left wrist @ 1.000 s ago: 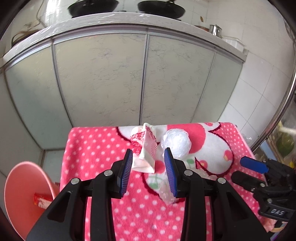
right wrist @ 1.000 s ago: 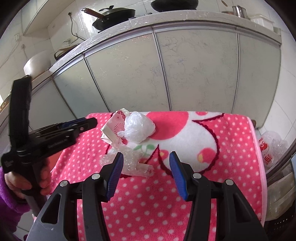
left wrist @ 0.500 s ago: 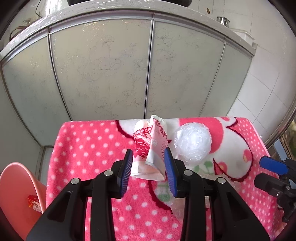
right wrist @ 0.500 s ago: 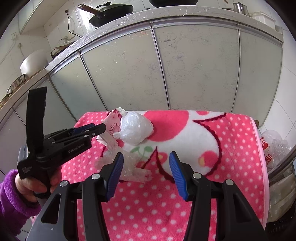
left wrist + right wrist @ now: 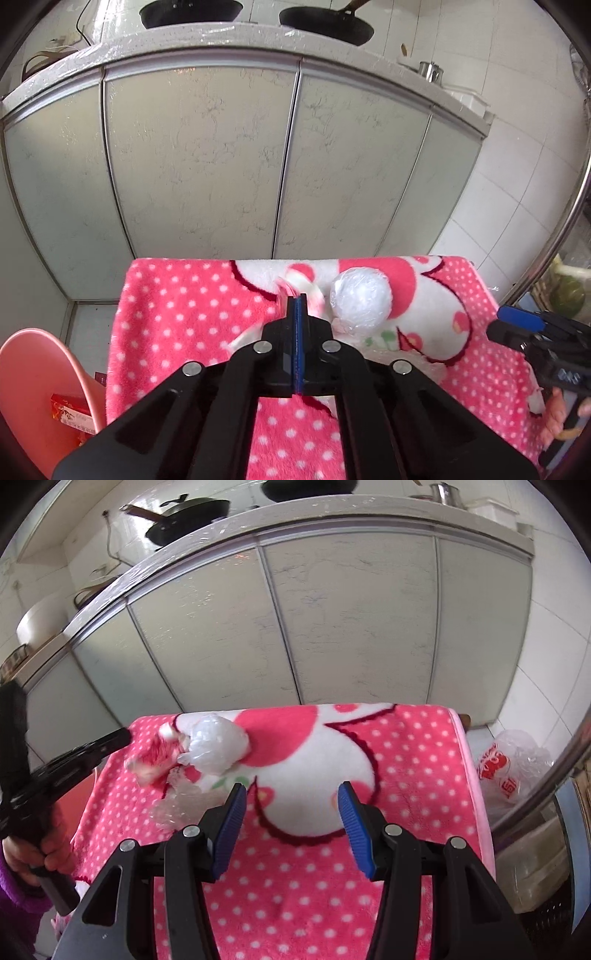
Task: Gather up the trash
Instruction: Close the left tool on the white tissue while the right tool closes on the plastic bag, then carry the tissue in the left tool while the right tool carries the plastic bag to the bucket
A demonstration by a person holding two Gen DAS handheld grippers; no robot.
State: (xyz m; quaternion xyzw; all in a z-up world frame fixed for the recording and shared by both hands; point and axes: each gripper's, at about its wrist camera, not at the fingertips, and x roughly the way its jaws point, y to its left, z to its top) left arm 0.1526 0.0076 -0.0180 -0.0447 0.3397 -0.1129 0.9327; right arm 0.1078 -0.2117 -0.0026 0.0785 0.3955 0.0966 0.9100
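A crumpled red-and-white paper cup [image 5: 316, 295] lies at the far side of the pink polka-dot blanket [image 5: 177, 314]. My left gripper [image 5: 297, 299] is shut on it, and the squashed paper sticks out on both sides of the pads. From the right wrist, the same cup [image 5: 155, 757] shows blurred at the left gripper's tip [image 5: 123, 736]. A white plastic-wrap ball [image 5: 360, 299] [image 5: 218, 746] sits just right of the cup. Clear crumpled film [image 5: 177, 805] lies nearer. My right gripper [image 5: 291, 801] is open over bare blanket, with nothing between its fingers.
A pink bin [image 5: 33, 369] stands on the floor to the left of the blanket, with a red box [image 5: 70, 410] inside it. Grey cabinet doors [image 5: 288, 166] rise behind the blanket. A plastic bag [image 5: 509, 764] lies on the floor at the right, beside a metal pole [image 5: 535, 794].
My left jaws have closed on the paper cup, which stood upright between them, and flattened it. The right gripper stayed open and shifted slightly over the blanket.
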